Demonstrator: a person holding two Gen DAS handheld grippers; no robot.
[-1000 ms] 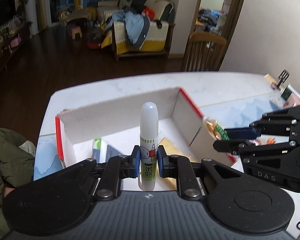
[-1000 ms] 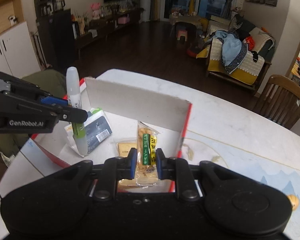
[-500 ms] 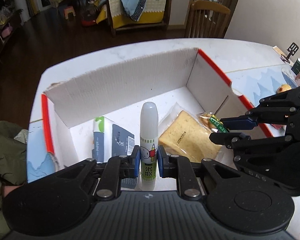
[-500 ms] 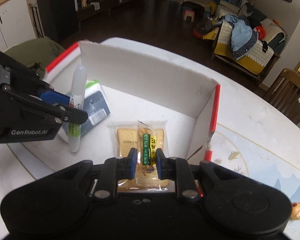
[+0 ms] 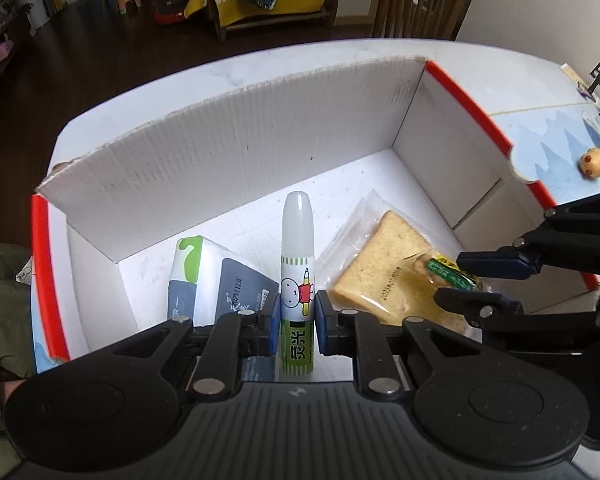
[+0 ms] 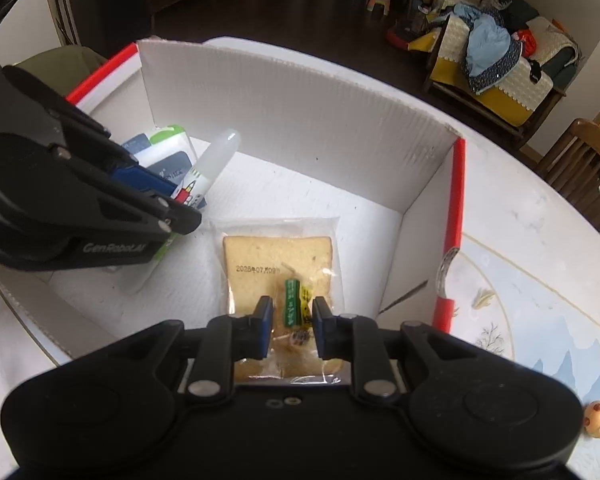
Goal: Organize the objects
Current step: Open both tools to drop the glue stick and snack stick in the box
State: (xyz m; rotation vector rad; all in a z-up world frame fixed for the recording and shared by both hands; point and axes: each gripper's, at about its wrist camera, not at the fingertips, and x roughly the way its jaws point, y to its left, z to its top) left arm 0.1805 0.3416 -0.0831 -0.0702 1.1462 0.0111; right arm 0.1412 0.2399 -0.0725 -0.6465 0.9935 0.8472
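Over the white cardboard box with red edges, which sits on the pale counter, both grippers point steeply down into the open top. The left gripper is clenched on a glue stick, white-capped with a green band and a cartoon figure on its label; the stick stands upright between the blue pads, above the near-left part of the box floor. Just left of it, a tissue pack in white, green and dark blue lies on the box floor. The right gripper is clamped on a small snack packet with a green and yellow label, held right over a wrapped slice of bread that lies flat on the box floor at the near right; whether packet and bread touch cannot be told. Outside the box, to the right, a small round yellow toy rests on a blue patterned mat. A wooden chair stands beyond the far edge of the counter.
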